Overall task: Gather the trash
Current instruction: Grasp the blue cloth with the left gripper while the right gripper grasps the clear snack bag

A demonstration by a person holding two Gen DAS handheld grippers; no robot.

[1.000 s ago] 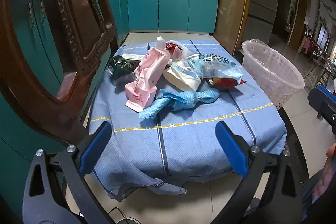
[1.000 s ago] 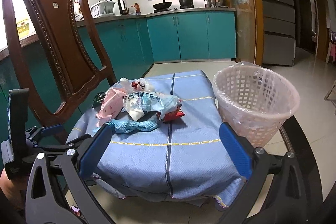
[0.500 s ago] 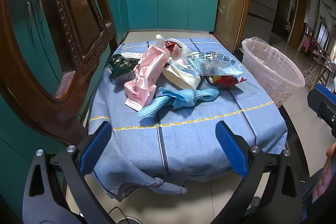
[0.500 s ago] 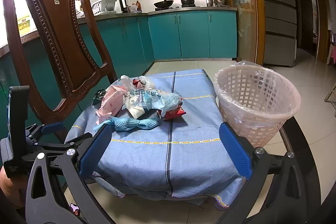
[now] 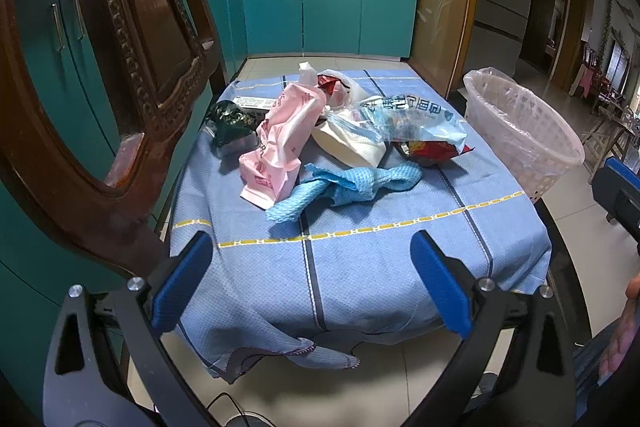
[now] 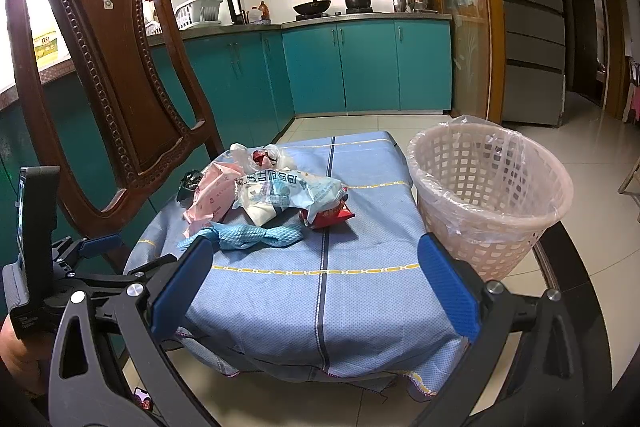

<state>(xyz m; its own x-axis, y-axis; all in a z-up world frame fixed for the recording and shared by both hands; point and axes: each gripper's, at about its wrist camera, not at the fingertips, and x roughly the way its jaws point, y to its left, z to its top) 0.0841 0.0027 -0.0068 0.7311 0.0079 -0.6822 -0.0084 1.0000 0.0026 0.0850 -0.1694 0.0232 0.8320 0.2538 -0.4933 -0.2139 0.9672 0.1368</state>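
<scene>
Trash (image 5: 336, 143) lies beyond open left gripper (image 5: 316, 283).

Blue checked tablecloth (image 5: 360, 259), pink wrapper (image 5: 276, 143)

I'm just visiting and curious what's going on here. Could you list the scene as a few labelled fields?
Place: kitchen, table with blue cloth
Trash pile: pink bag, blue rag, red snack packet, printed plastic bag
Bin: lined basket, on the table's right edge, nothing seen inside
Left gripper: open, holding nothing
Right gripper: open, holding nothing
Progress: no trash collected yet
</scene>
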